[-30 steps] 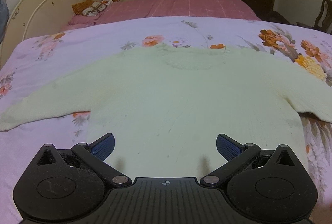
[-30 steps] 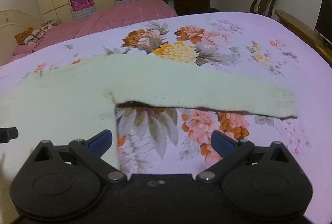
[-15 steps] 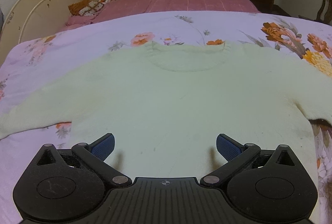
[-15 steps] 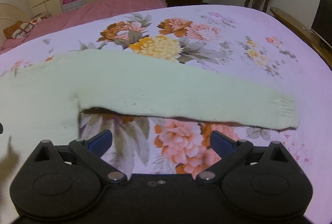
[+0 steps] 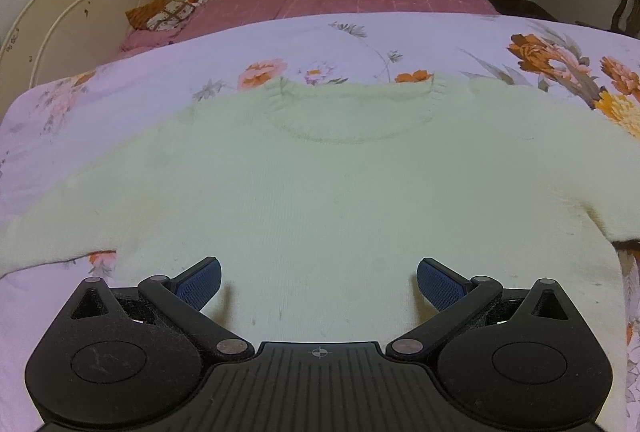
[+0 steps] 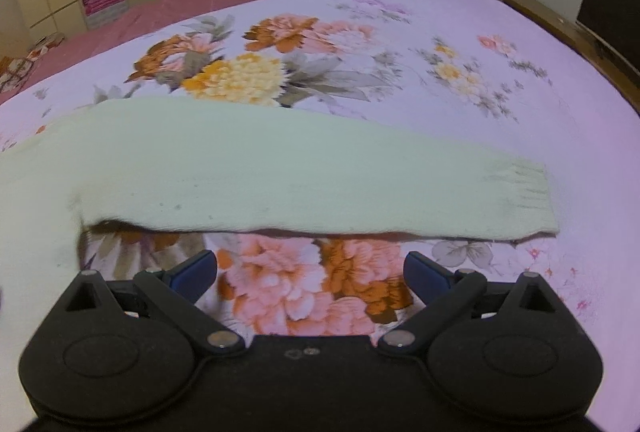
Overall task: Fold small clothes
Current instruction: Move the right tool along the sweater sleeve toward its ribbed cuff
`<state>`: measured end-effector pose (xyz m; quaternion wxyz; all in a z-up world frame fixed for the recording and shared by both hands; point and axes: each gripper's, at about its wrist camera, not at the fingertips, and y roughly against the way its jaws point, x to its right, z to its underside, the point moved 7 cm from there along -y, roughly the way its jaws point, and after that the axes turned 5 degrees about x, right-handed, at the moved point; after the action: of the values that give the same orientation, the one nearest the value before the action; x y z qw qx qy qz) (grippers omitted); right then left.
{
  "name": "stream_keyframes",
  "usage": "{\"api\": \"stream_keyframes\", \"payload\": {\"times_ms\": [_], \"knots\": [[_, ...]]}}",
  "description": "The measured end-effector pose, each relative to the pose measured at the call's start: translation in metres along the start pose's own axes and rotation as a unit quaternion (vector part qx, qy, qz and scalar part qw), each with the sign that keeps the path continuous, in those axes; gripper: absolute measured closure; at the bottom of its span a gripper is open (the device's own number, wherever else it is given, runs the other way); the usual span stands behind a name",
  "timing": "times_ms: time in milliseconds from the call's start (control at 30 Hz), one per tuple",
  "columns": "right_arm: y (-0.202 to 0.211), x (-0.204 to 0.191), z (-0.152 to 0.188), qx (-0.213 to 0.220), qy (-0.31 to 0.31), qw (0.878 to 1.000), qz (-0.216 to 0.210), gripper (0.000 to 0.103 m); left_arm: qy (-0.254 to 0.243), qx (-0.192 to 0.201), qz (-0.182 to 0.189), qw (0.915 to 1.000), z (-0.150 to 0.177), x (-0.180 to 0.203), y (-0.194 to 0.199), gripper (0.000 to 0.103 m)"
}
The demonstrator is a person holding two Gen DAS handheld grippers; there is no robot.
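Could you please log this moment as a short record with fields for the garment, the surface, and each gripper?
garment: pale green sweater, spread flat, neckline at the far side
right sleeve: stretched out sideways, ribbed cuff at its end
surface: floral bedsheet
left gripper: open, empty, over the sweater's lower body
right gripper: open, empty, over bare sheet just short of the sleeve
fold progress: none visible

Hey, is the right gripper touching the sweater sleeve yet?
Apart. In the right wrist view, the open right gripper sits short of the sleeve, with a strip of floral bedspread showing between its fingertips and the sleeve's near edge.
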<state>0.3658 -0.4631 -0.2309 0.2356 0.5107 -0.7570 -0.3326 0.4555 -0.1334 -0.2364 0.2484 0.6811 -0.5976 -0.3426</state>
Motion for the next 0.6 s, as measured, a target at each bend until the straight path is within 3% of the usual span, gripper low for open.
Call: {"api": "stream_keyframes", "payload": {"times_ms": [333, 500, 533, 567, 600], "knots": [[-0.002, 0.031, 0.005, 0.003, -0.043, 0.999, 0.012, 0.006, -0.006, 0.002, -0.001, 1.0000, 0.001, 0.002, 0.000, 0.000], [-0.001, 0.049, 0.007, 0.006, -0.057, 0.998, 0.028, 0.015, -0.009, 0.002, 0.001, 1.0000, 0.002, 0.005, -0.002, 0.000], [-0.002, 0.053, 0.008, 0.005, -0.061, 0.998, 0.031, 0.026, -0.009, 0.002, 0.000, 1.0000, 0.002, 0.005, -0.002, 0.000], [-0.002, 0.056, 0.007, 0.006, -0.063, 0.997, 0.038, 0.049, -0.009, 0.002, 0.000, 1.0000, 0.002, 0.005, -0.002, 0.000], [-0.001, 0.060, 0.006, 0.010, -0.066, 0.997, 0.043, 0.053, -0.009, 0.001, 0.000, 1.0000, 0.002, 0.005, -0.002, 0.000]]}}
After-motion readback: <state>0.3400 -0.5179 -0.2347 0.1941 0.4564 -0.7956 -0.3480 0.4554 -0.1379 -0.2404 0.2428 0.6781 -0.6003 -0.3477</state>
